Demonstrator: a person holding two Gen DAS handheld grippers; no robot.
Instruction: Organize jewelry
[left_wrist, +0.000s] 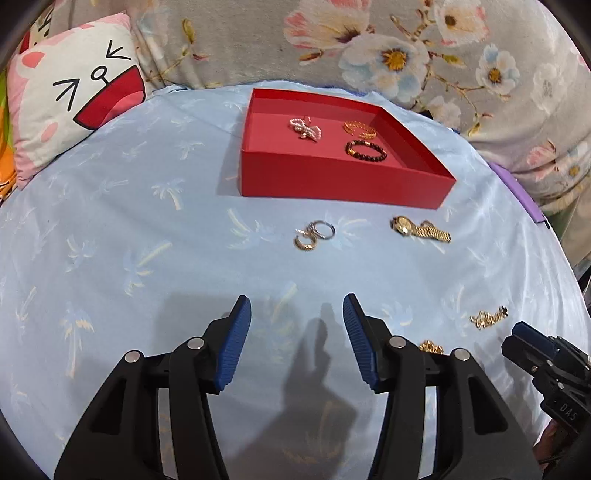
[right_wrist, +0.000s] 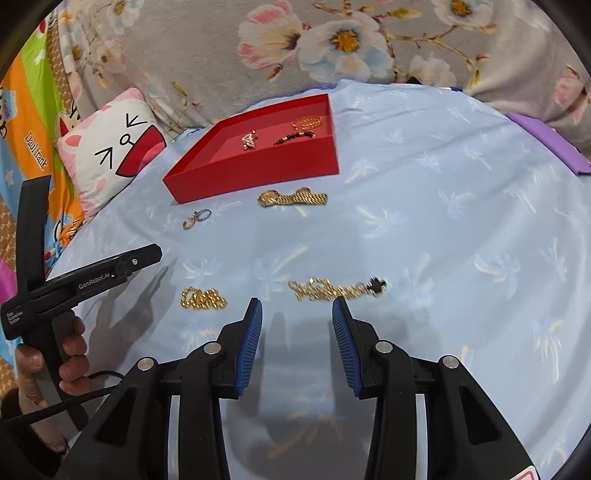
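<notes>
Between the spread jaws of the left gripper (left_wrist: 297, 306) lies only bare blue cloth (left_wrist: 129, 229) printed with palm trees; nothing is pinched. Just right of them, partly behind the right-hand jaw, sits a small gold chain (left_wrist: 431, 347), and further right a gold necklace (left_wrist: 487, 317). The right gripper (right_wrist: 297, 308) also stands with jaws apart and empty, that same necklace just beyond its tips and the small chain off to their left. Farther ahead of the left jaws rest a cluster of rings (left_wrist: 315, 235) and, to the right, a gold watch (left_wrist: 419, 229). Beyond those stands the red tray (left_wrist: 332, 177), holding a pearl piece (left_wrist: 304, 128), a gold bracelet (left_wrist: 359, 129) and a dark beaded bracelet (left_wrist: 365, 150). Behind it rise a cartoon pillow (left_wrist: 74, 96) and floral fabric (left_wrist: 406, 44).
</notes>
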